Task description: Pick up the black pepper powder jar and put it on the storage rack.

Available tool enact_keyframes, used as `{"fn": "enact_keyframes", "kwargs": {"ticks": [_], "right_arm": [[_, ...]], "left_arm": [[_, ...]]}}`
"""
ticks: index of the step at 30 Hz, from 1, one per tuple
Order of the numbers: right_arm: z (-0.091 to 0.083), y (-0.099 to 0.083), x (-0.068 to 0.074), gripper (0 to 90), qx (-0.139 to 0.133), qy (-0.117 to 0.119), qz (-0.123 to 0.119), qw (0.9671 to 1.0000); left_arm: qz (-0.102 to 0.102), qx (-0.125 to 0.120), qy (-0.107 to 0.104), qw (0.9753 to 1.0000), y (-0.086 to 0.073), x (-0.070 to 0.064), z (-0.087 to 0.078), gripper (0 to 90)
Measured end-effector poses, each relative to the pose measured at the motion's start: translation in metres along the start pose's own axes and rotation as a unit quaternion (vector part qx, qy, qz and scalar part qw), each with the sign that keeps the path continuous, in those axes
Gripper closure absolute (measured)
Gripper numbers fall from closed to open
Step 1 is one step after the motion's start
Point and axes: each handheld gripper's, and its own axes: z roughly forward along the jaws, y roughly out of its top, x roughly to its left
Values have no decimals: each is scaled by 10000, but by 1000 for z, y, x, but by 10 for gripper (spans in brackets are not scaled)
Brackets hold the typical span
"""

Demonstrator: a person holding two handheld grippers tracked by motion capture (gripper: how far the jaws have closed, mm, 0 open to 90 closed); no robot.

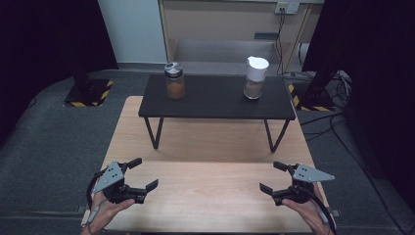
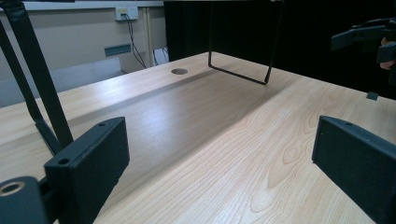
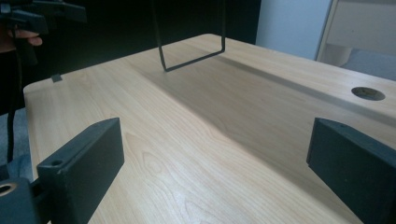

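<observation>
A glass jar with a silver lid (image 1: 174, 81) and brown contents stands on the left of a small black raised shelf (image 1: 215, 105). A jar with a white flip lid (image 1: 255, 77) stands on the shelf's right. My left gripper (image 1: 143, 173) hovers open over the wooden table's near left, nothing between its jaws (image 2: 219, 163). My right gripper (image 1: 274, 177) is open at the near right, jaws wide apart with bare wood between them (image 3: 215, 163). Both grippers are far from the jars.
The light wooden table (image 1: 210, 196) carries the black shelf on thin wire legs (image 1: 156, 134). A round cable hole (image 2: 179, 71) sits in the tabletop under the shelf. Grey floor, cables and black stands surround the table.
</observation>
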Motion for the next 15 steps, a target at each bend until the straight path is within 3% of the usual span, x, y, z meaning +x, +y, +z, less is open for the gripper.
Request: {"fn": "enact_keyframes", "kwargs": {"ticks": [8,15], "right_arm": [[-2,-3,3,44,65,-89,-7,9999],[-10,-7,7,48,-63,-414,156,9990]], "left_arm": [[150,-66,46,9999,1,-4,-1,30],[126,-112,193,9997,0,-6,-3,30]]}}
